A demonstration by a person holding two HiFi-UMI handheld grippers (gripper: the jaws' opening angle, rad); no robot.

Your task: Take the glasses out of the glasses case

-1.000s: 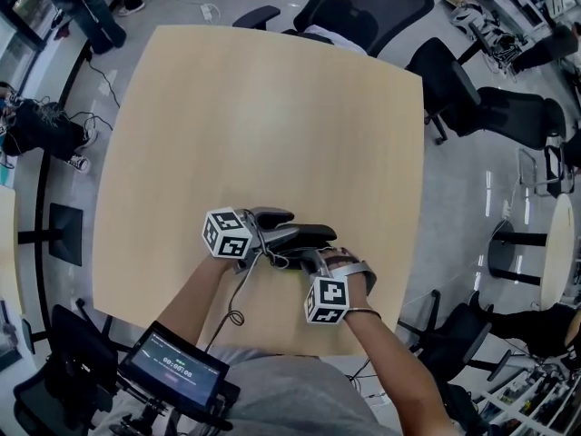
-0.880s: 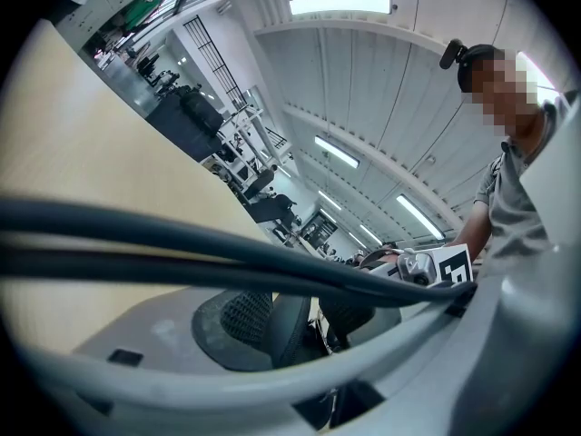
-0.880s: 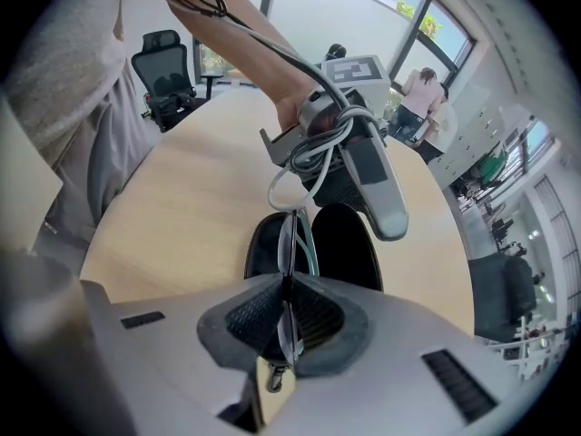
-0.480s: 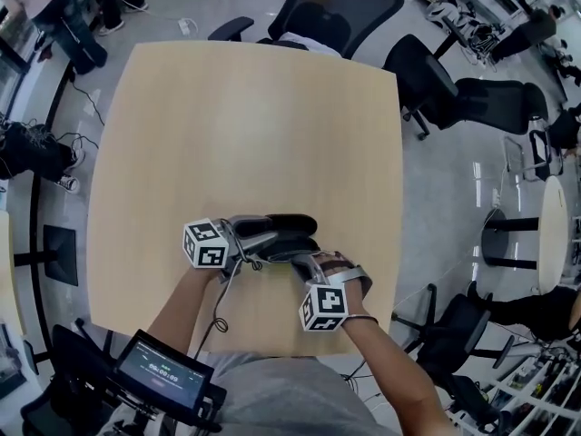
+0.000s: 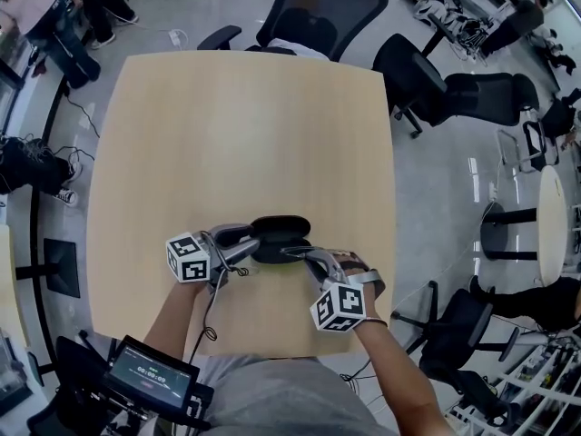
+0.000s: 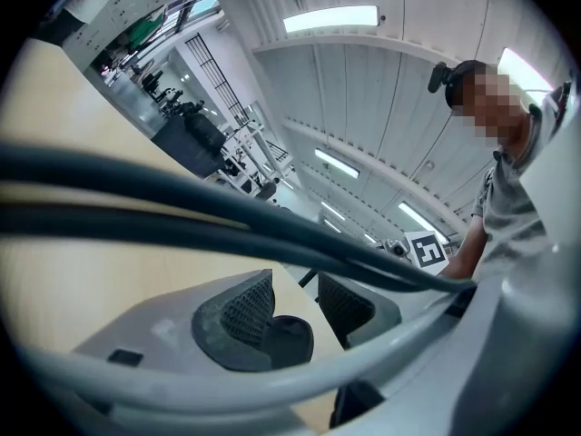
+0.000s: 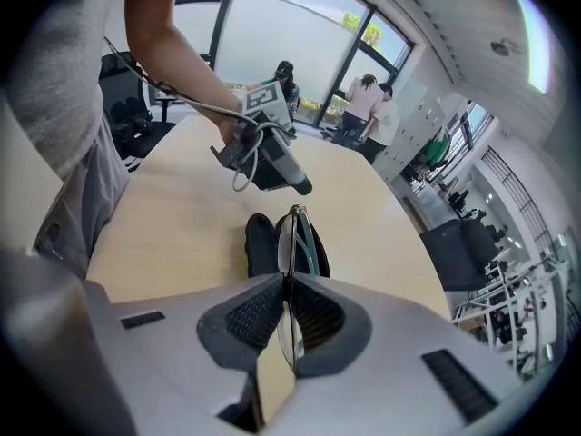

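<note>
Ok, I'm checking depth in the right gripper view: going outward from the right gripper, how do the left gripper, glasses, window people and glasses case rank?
1. Glasses, pinched in the right gripper's claw.
2. Glasses case, dark, just behind them.
3. Left gripper, further up the table, centre.
4. People, standing by the far window.

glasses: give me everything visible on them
The glasses are thin-rimmed, dark with a teal tint, with clear lenses. They are seen edge-on and look folded. The right gripper has its jaws shut on their near end, holding them on edge over the dark case on the table. Whether they touch the case can't be told.
</note>
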